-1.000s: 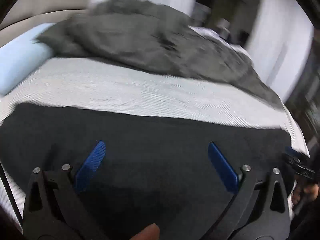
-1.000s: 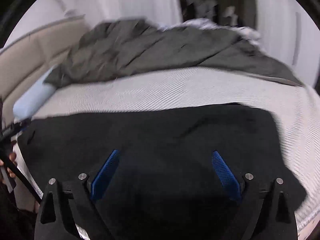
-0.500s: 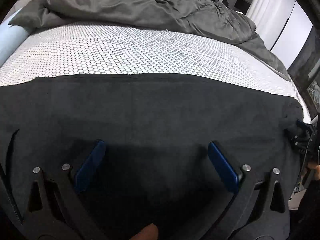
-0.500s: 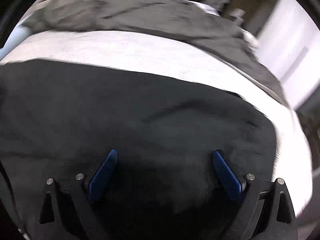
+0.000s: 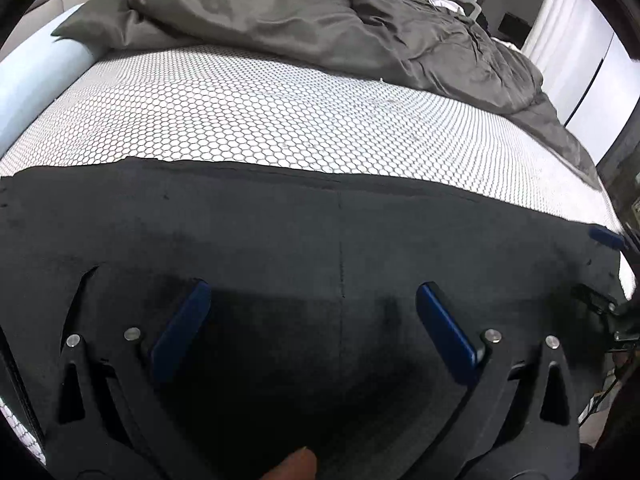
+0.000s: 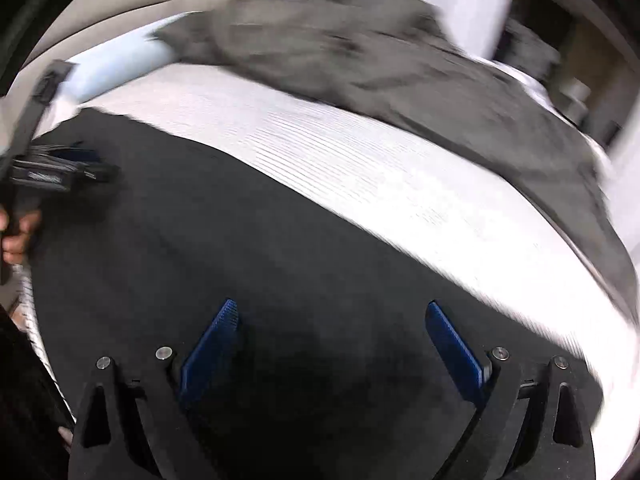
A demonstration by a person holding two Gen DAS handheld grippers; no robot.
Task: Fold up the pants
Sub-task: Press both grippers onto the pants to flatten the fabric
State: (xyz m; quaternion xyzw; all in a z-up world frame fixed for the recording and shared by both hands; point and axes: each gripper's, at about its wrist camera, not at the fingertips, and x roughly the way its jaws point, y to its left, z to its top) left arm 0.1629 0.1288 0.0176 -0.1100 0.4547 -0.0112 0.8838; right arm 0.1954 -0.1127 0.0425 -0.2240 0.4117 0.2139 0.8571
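Observation:
Black pants (image 5: pixel 320 232) lie spread flat across the near part of a bed with a white honeycomb-patterned cover (image 5: pixel 280 120). My left gripper (image 5: pixel 312 300) is open and empty, low over the pants. My right gripper (image 6: pixel 332 316) is open and empty over the same pants (image 6: pixel 280 240); its view is blurred. The left gripper shows at the left edge of the right wrist view (image 6: pixel 52 172), and the right gripper at the right edge of the left wrist view (image 5: pixel 608 240).
A crumpled grey duvet (image 5: pixel 340 20) is heaped along the far side of the bed. A light blue pillow (image 5: pixel 36 76) lies at the far left. White wardrobe doors (image 5: pixel 592 80) stand at the right beyond the bed edge.
Both grippers stayed open. The left gripper came lower and closer over the pants. The right gripper swung, its view turning toward the left end of the pants.

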